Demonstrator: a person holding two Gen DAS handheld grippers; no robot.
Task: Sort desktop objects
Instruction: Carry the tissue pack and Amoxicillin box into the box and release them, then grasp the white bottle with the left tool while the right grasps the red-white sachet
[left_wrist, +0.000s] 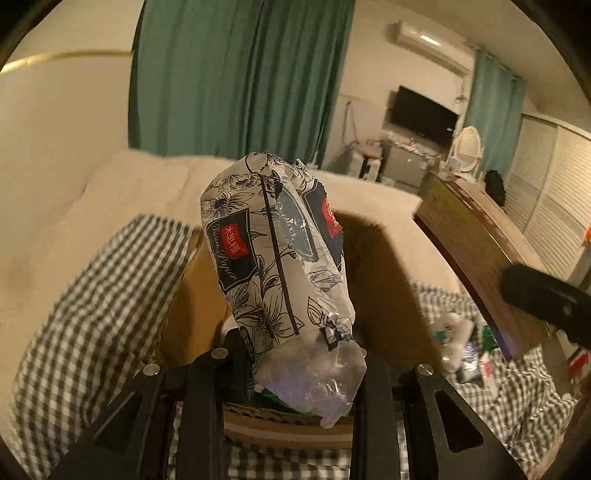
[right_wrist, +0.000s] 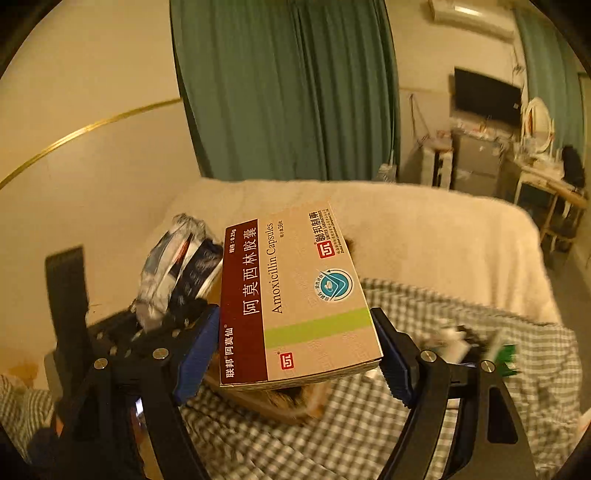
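Observation:
My left gripper (left_wrist: 295, 373) is shut on a floral tissue pack (left_wrist: 273, 254), held upright above a cardboard box (left_wrist: 192, 314). My right gripper (right_wrist: 299, 347) is shut on a flat Amoxicillin capsules box (right_wrist: 295, 291), held by its edges above the checked cloth. In the left wrist view the medicine box (left_wrist: 476, 258) shows at the right with a black finger (left_wrist: 543, 299) of the right gripper on it. In the right wrist view the tissue pack (right_wrist: 177, 266) and the left gripper (right_wrist: 147, 332) show at the left.
A green-and-white checked cloth (right_wrist: 369, 417) covers the surface, with several small items (right_wrist: 469, 343) in a pile at the right. A cream blanket (right_wrist: 406, 229) lies behind. A wall (right_wrist: 74, 184) is at the left; green curtains (right_wrist: 288, 88) are beyond.

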